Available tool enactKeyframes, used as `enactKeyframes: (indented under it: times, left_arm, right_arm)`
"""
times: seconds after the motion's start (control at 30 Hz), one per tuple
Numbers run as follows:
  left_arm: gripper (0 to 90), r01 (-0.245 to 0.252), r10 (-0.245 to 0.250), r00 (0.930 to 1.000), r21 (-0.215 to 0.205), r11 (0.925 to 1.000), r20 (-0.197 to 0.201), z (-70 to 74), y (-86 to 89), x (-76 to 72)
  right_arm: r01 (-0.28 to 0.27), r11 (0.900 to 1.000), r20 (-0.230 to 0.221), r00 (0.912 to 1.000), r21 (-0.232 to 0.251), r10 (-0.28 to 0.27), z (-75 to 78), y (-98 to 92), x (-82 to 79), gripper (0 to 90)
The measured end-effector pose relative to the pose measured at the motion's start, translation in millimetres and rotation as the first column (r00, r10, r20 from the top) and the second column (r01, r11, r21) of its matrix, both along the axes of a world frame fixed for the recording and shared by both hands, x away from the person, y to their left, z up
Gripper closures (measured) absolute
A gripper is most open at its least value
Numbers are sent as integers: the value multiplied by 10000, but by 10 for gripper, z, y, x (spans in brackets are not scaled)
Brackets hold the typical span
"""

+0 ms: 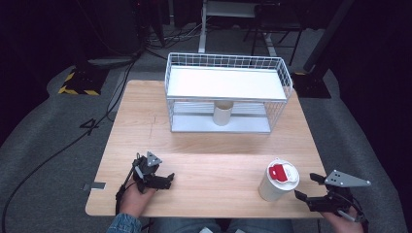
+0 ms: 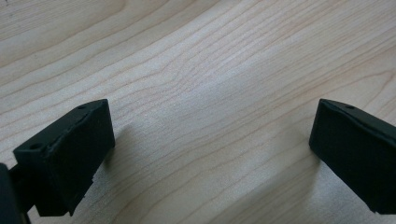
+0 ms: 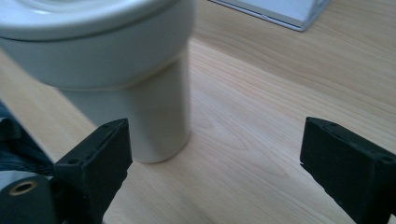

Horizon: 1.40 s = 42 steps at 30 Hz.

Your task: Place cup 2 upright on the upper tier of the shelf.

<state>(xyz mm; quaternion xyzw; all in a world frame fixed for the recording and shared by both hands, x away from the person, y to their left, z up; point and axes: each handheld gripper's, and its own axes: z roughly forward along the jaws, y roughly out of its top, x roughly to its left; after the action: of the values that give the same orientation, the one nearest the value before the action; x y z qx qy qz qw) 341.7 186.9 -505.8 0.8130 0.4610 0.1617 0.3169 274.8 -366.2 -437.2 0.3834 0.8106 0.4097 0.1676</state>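
Light falls from above onto the pale wooden worktop (image 1: 204,165), which shows bright and even in the high view while the floor and room around it sink into near black. In the right gripper view the white paper cup with a white lid and red tab (image 3: 116,70) is soft and out of focus, its lid glaring pale. In the left gripper view the wood grain is sharp, and soft shadows lie beside the black jaws.

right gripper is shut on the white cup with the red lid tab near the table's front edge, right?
Not quite: the right gripper is open, beside the white cup, not gripping it. The right gripper view shows its jaws apart with the cup off to one side. The cup does stand near the table front edge.
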Motion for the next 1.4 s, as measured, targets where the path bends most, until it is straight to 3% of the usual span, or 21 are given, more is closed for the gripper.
enactKeyframes:
  times: [0.3, 0.43, 0.6, 1.03, 1.27, 1.4]
  left_arm:
    - [7, -3, 3, 10000, -3, 10000, 0, 0, 0, 0]
    - [7, -1, 1, 10000, -4, 10000, 1, 0, 0, 0]
    - [7, -1, 1, 10000, 0, 10000, -1, 0, 1, 0]
    - [7, 4, -4, 10000, -4, 10000, 28, -2, 11, -12]
    - [7, 0, 0, 10000, -12, 10000, 17, -2, 14, -23]
    - [7, 46, -46, 10000, 6, 10000, 13, -2, 22, -33]
  right_arm:
    - [-974, 9905, 150, 9952, 972, 964, 36, 122, -90, 90]
    - [-1146, 9882, 239, 9933, 1019, 1127, -11, 192, -69, 86]
    - [-1330, 9843, 549, 9903, 1158, 1274, -120, 349, -21, 7]
    - [-1016, 9792, 1691, 9830, 1755, 717, -278, 594, 52, 0]
    - [-856, 9788, 1839, 9816, 1863, 508, -334, 640, 88, 6]
    - [-1010, 9733, 1969, 9786, 2059, 599, -369, 661, 106, 36]
